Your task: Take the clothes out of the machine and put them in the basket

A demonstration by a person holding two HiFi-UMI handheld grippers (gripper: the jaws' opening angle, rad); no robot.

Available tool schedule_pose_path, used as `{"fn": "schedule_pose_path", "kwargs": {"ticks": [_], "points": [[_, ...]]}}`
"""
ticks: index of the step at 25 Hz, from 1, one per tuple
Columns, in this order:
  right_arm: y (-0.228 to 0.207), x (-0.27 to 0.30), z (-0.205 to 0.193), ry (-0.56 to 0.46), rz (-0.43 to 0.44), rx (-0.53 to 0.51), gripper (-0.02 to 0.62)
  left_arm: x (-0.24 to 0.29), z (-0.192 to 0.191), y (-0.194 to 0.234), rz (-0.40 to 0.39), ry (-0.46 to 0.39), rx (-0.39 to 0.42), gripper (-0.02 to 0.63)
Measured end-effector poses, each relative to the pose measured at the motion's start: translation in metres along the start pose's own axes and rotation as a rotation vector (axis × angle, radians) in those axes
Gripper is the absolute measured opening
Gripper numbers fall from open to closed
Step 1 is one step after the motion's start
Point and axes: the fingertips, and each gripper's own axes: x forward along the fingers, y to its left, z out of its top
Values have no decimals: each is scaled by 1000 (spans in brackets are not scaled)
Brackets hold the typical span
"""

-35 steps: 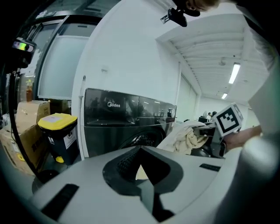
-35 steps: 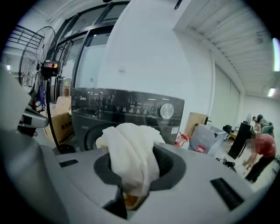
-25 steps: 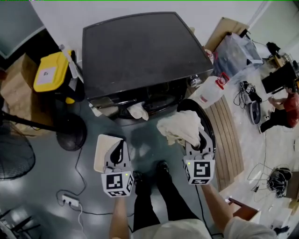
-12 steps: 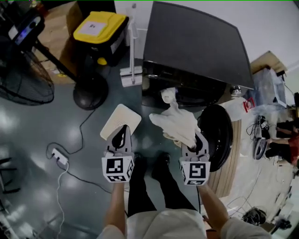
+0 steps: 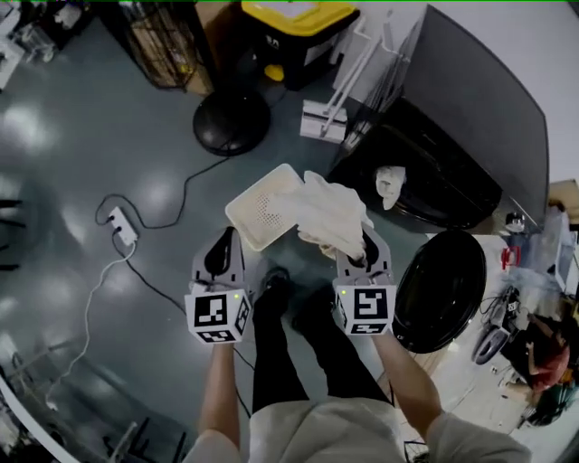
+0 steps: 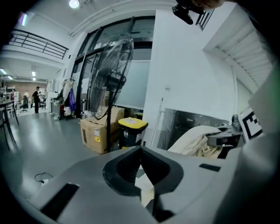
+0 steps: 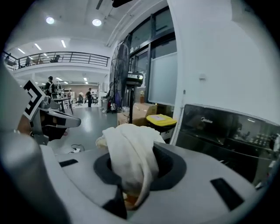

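My right gripper (image 5: pixel 355 242) is shut on a cream cloth (image 5: pixel 330 212), which drapes over its jaws (image 7: pixel 131 157) and hangs above the right edge of the white basket (image 5: pixel 261 206) on the floor. My left gripper (image 5: pixel 226 239) is shut and holds nothing, just below the basket's near-left side. The dark washing machine (image 5: pixel 470 118) stands at the upper right with its round door (image 5: pixel 443 288) swung open. Another pale cloth (image 5: pixel 391 184) hangs out of its opening. In the left gripper view the held cloth (image 6: pixel 197 139) shows at the right.
A yellow-lidded bin (image 5: pixel 294 23) and a fan's round base (image 5: pixel 232 120) stand beyond the basket. A power strip (image 5: pixel 120 226) with cables lies on the grey floor at the left. The person's legs (image 5: pixel 298 353) are between the grippers. A cardboard box (image 6: pixel 96 133) sits by the fan.
Both grippers swung left, away from the machine's opening, carrying the cream cloth to the basket. The cloth now overlaps the basket's right edge. The left gripper stayed shut with nothing in it.
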Motion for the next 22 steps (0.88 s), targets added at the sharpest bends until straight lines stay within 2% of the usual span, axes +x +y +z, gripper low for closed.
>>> {"fn": "schedule_pose_path", "kwargs": {"ticks": [4,8,16,22], "points": [[40,35,-16,11,66,-18,114,-17,-28,39,67,9,-33,20],[74,75,-49,44,118,-40,115,-18,-61,68,102,20,-55,20],[119,151,-149,157,195,-94,115,4,-133,91,96,78,-67,20],[127,210,-221,228,205,-117,117,32,-171,98,77,106,-64,19]]}}
